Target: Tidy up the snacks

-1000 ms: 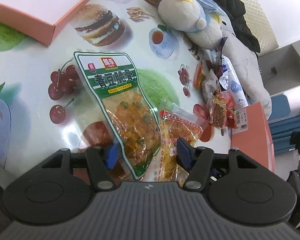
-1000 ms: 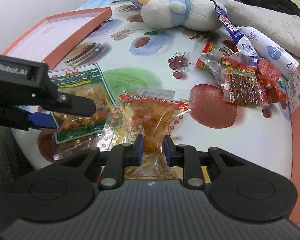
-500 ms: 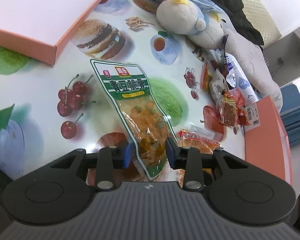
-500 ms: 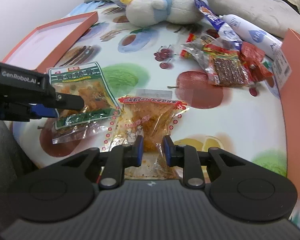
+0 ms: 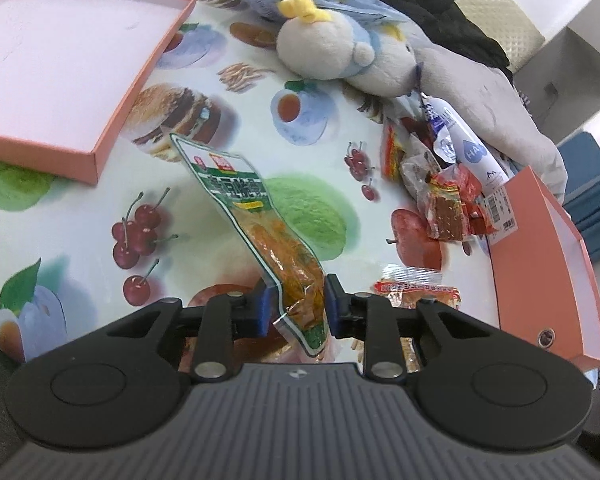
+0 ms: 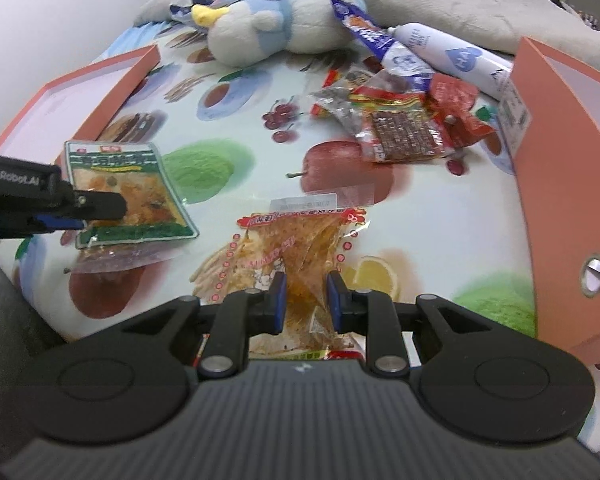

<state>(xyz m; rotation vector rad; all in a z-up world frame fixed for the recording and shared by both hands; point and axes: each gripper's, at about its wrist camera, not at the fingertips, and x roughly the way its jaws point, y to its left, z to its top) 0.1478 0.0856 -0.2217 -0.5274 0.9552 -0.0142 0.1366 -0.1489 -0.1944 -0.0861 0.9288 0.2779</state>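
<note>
Snacks first — my left gripper [image 5: 294, 304], jaws just closing, pinches the green packet [image 5: 260, 224] at its near end; my right gripper [image 6: 306, 300] clamps the orange packet [image 6: 300, 240] near the table's [image 6: 440, 216] front edge.

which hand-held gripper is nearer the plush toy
Neither clearly. The left hand-held gripper and the right hand-held gripper both sit at the near table edge, each clamping a snack packet, far from the plush toy.
</note>
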